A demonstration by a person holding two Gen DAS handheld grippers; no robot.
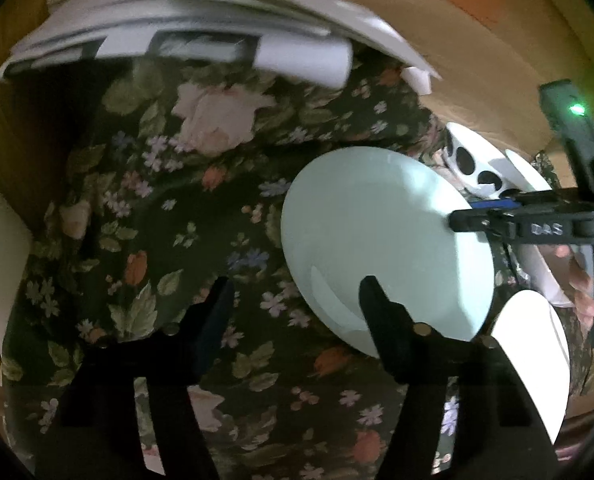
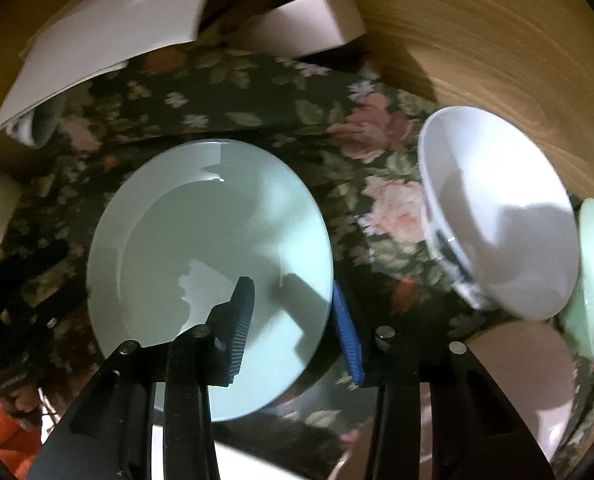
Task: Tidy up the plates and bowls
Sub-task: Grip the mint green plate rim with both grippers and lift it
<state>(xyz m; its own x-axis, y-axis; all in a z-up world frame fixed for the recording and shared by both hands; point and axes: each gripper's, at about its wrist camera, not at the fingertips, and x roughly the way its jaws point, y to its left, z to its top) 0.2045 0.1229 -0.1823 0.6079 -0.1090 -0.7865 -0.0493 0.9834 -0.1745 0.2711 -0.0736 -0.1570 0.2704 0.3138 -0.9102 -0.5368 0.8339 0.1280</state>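
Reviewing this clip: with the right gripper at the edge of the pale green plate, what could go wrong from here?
1. The right gripper straddles only the pale green plate's rim, fingers apart; a shallow bite could slip on the glossy surface.
2. The white bowl sits close by, so swinging the plate could knock it.
3. Dragging may bunch the floral cloth.
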